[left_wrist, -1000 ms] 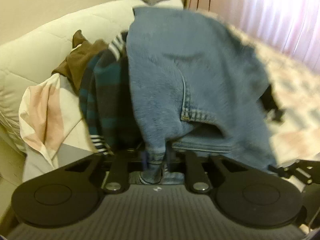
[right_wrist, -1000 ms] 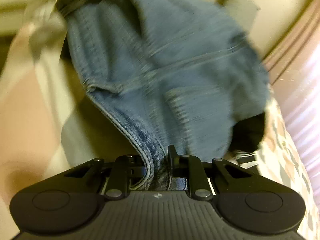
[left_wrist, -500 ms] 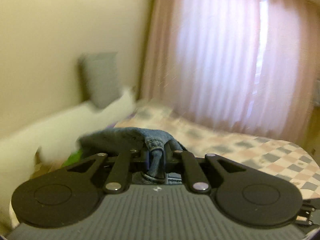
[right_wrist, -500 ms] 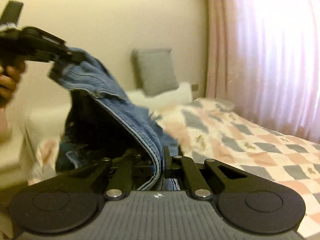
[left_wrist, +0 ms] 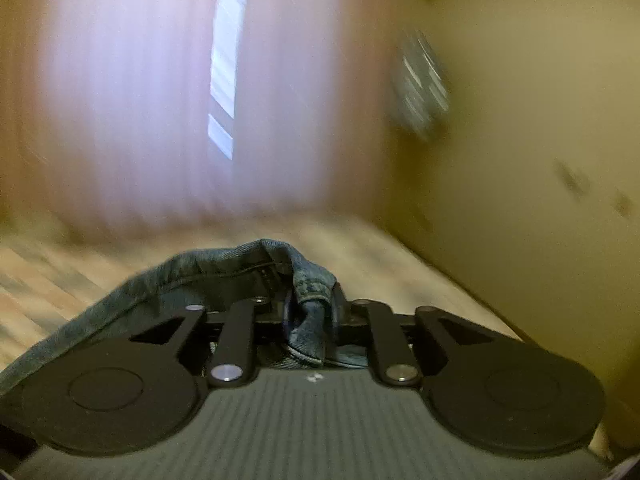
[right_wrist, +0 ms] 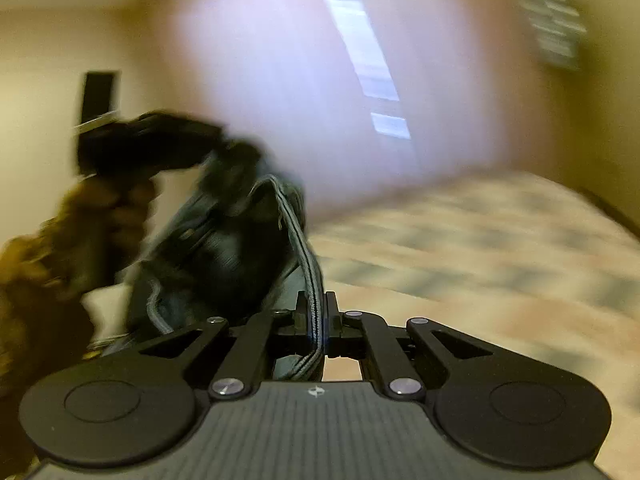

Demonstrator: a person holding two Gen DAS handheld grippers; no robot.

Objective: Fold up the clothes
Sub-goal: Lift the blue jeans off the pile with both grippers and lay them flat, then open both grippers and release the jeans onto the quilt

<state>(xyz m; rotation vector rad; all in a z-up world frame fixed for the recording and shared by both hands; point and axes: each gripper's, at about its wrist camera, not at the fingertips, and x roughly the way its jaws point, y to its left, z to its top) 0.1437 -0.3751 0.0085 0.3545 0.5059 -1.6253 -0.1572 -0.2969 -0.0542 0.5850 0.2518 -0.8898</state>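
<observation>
A pair of blue denim jeans (left_wrist: 224, 268) is held up in the air between both grippers. My left gripper (left_wrist: 310, 308) is shut on a bunched fold of the waistband, and the cloth trails off to the lower left. My right gripper (right_wrist: 316, 314) is shut on a stitched seam edge of the jeans (right_wrist: 224, 248), which hang to its left. In the right wrist view the other gripper (right_wrist: 152, 148) shows at upper left, blurred, held by a person's hand (right_wrist: 96, 216). Most of the garment is hidden below the grippers.
A bed with a checked peach and grey cover (right_wrist: 480, 248) lies below and ahead. Pink curtains (left_wrist: 160, 92) cover a bright window behind it. A beige wall (left_wrist: 520, 160) stands to the right, carrying a blurred framed object (left_wrist: 420, 84).
Both grippers swung right with the jeans, from the sofa's clothes pile toward the bed and curtains. The pillow and sofa have left view. Both views are motion-blurred now.
</observation>
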